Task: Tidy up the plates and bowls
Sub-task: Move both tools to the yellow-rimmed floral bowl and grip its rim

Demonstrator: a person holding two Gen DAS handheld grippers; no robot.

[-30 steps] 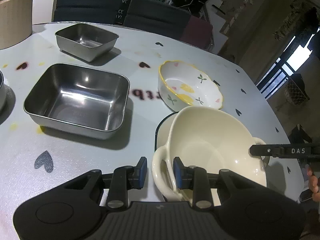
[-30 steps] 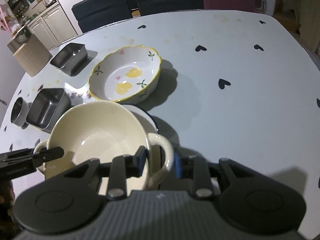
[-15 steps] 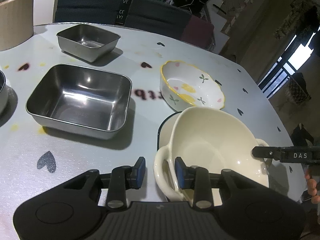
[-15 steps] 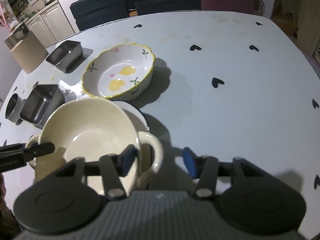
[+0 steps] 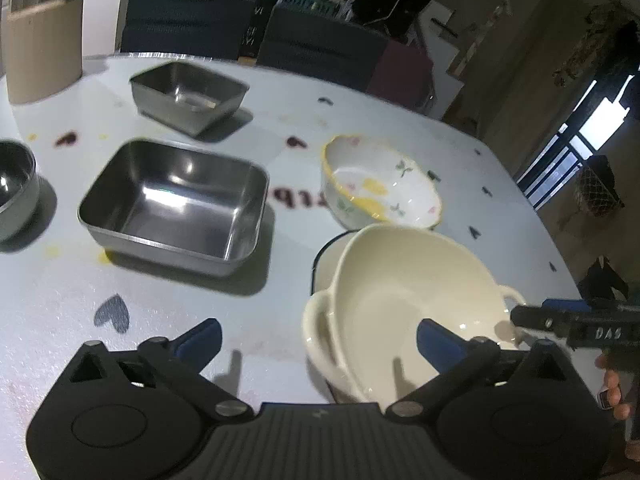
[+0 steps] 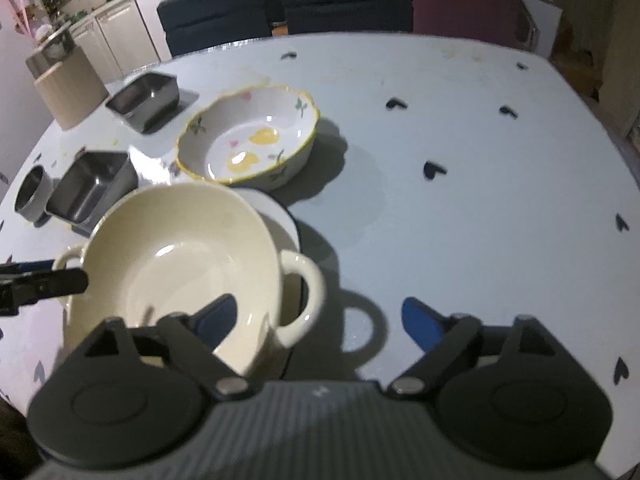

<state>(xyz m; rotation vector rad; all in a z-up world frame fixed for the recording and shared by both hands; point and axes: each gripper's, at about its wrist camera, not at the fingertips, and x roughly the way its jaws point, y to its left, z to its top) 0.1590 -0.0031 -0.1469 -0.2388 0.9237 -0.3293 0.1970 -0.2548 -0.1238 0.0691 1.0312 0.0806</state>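
A cream two-handled bowl [image 5: 404,300] [image 6: 180,264] sits on a white plate with a dark rim [image 5: 326,254] [image 6: 280,216]. My left gripper [image 5: 318,338] is open wide, its fingers either side of the bowl's near handle [image 5: 316,336] without touching. My right gripper [image 6: 316,320] is open wide around the bowl's other handle [image 6: 306,300]. A floral bowl with a yellow rim [image 5: 376,184] [image 6: 248,140] stands just behind the plate.
A large steel tray [image 5: 176,200] [image 6: 90,186], a smaller steel tray [image 5: 188,94] [image 6: 144,96] and a steel cup [image 5: 14,184] [image 6: 32,190] stand to the left. A beige box [image 5: 40,44] [image 6: 68,84] is at the far left. Chairs line the far table edge.
Both grippers have opened wide and let go of the cream bowl's handles. The bowl now rests on the plate. The right gripper opened first, then the left.
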